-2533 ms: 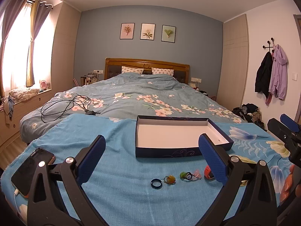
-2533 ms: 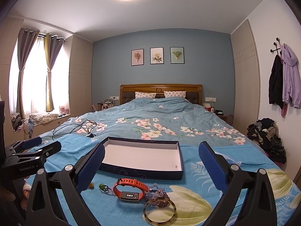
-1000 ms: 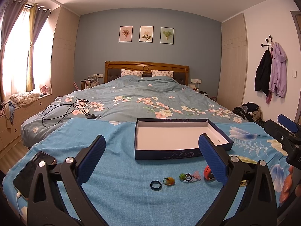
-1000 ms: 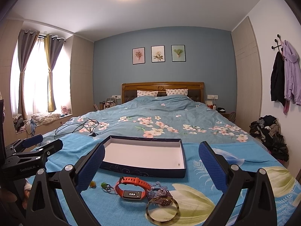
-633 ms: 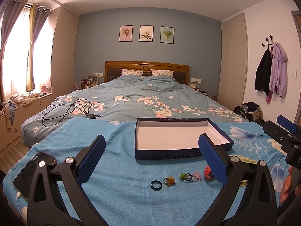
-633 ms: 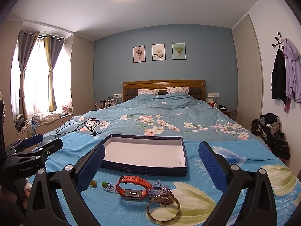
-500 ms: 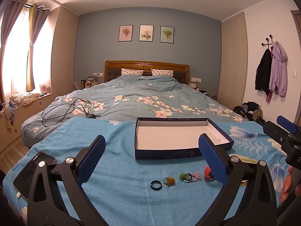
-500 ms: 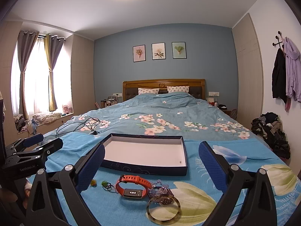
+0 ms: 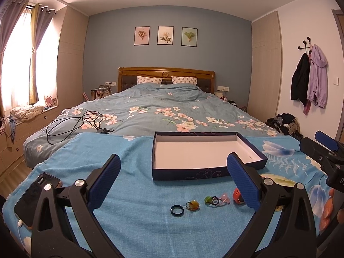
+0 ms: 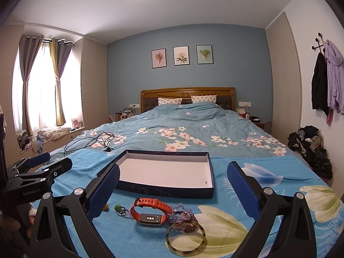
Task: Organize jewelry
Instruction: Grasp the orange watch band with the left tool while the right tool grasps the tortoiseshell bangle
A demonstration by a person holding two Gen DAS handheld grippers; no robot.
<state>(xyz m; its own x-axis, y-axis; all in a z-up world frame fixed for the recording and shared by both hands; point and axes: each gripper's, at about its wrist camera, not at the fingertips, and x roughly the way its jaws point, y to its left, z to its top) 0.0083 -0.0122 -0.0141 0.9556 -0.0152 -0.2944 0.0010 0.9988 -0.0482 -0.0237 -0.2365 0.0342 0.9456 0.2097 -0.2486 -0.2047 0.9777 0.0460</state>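
Right gripper [image 10: 173,190] edged fwd, fingers spread (both empty), watch [image 10: 150,212] between.

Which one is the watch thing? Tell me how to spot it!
Find the open dark blue box on the bright blue blanket at the foot of the bed. Just in front of it lies the fitness band, left of the purple beads. It alone has an orange strap and a small screen.

We note both the left gripper [image 9: 173,179] and right gripper [image 10: 173,189]: black plastic frames, silver screw heads, textured blue finger pads [image 9: 104,180]. White "GenRobot.AI" lettering marks the left gripper's side.
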